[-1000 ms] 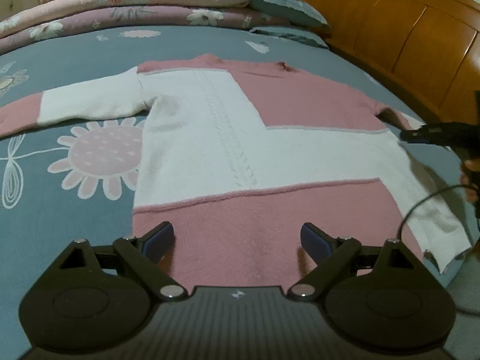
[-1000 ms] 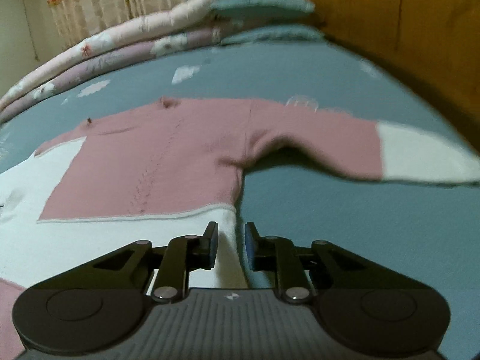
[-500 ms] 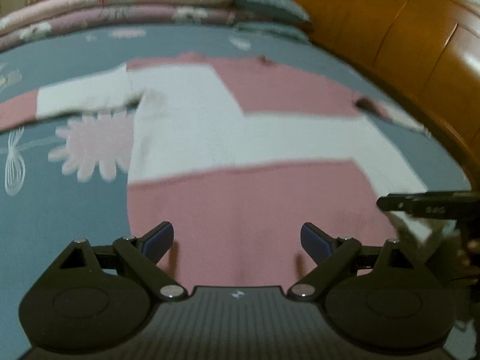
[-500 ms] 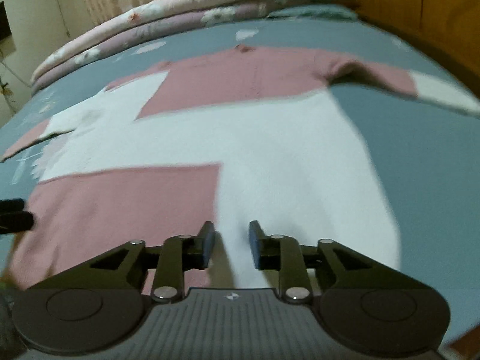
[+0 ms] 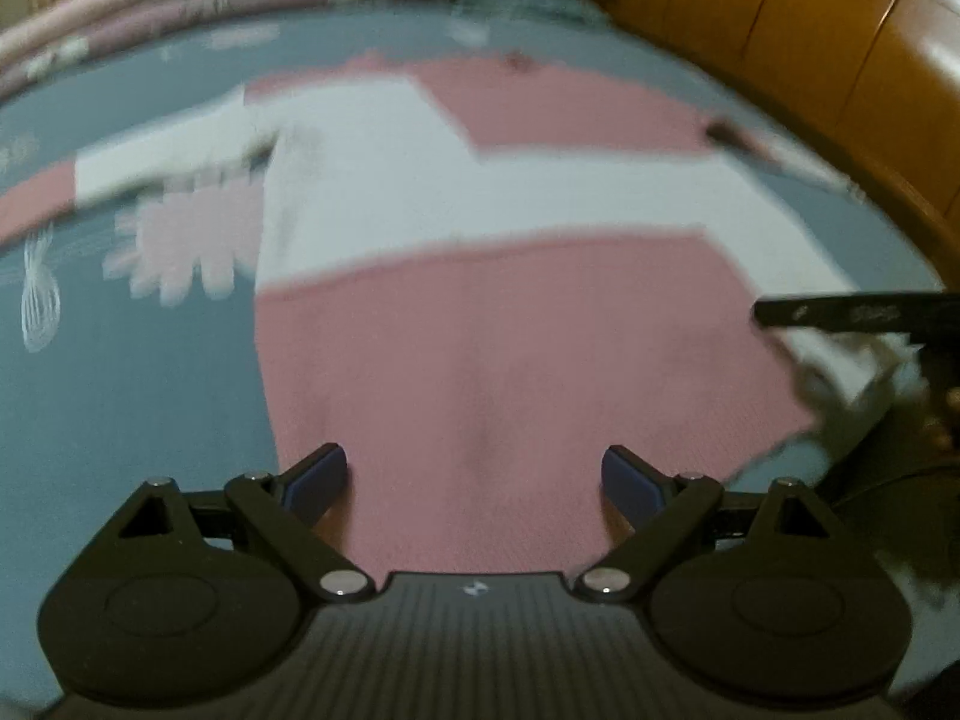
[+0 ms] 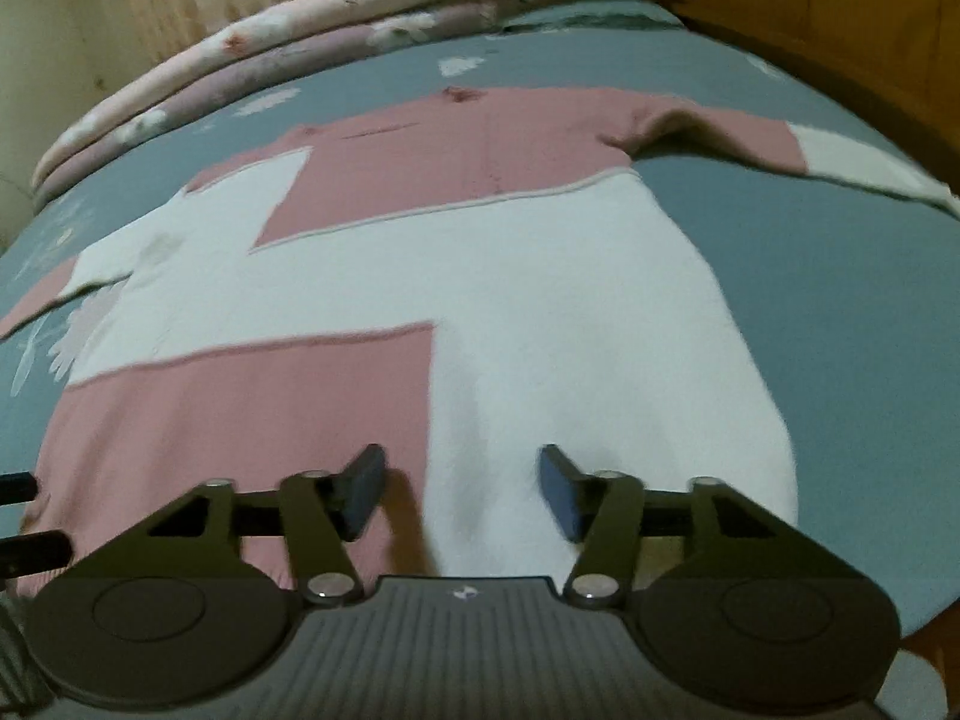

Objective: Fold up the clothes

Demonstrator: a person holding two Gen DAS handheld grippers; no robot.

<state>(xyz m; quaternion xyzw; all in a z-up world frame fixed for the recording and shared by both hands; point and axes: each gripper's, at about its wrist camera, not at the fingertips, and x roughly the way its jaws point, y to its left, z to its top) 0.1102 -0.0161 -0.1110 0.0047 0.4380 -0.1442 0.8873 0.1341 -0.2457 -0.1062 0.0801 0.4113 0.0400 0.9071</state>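
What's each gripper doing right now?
Left gripper: open, empty, over the sweater hem.
Right gripper: jaws just opened, holding nothing.

Left wrist view is motion-blurred; the sweater [image 5: 480,324] hem is hidden behind both gripper bodies

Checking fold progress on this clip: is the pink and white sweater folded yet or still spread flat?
Spread flat. The sweater lies open on the bedspread, both sleeves stretched out sideways and the hem unfolded near the grippers.
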